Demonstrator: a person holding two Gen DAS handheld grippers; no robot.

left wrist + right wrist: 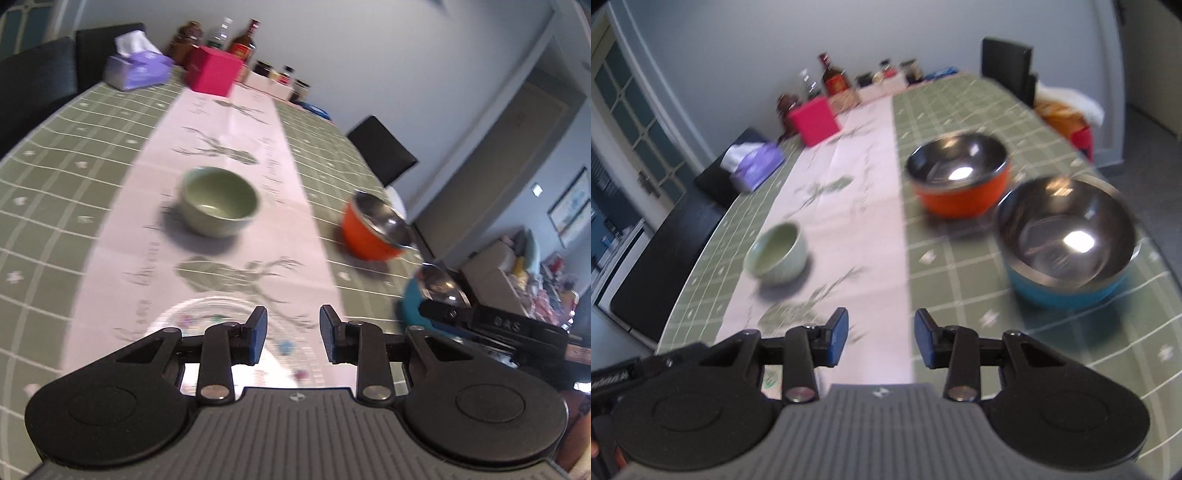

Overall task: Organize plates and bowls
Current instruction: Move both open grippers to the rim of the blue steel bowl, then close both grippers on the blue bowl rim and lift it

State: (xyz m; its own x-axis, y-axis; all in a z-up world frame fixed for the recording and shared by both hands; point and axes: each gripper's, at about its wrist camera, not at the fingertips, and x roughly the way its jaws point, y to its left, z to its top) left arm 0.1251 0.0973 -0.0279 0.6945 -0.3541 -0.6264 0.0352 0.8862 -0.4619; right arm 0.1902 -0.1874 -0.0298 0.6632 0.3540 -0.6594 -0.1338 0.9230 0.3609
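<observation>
Both tools are empty and hover above the bench [960,266] with their jaws parted: the left hand-held gripper [293,334] has nothing between its blue pads, and the right hand-held gripper [881,338] is likewise released. What the next move turns on is which bowl lies nearer which hand. The blue bowl [1067,240], steel-lined, sits ahead and to the right of the right hand-held gripper, nearest of the bowls in its view, with the orange bowl [960,175] just beyond it and nearly touching; I judge the right hand best placed for either. The green bowl [220,201] stands alone on the pale runner [229,155], straight ahead and slightly left of the left hand-held gripper, well apart from the other two. A clear glass plate [207,317] lies directly under the left tool's fingers, partly hidden by them, so the left hand is nearest to it. All bowls are round and upright, so no long axis matters; a rim pinch from above would seem to serve. Blur makes the exact gap between orange and blue hard to tell
</observation>
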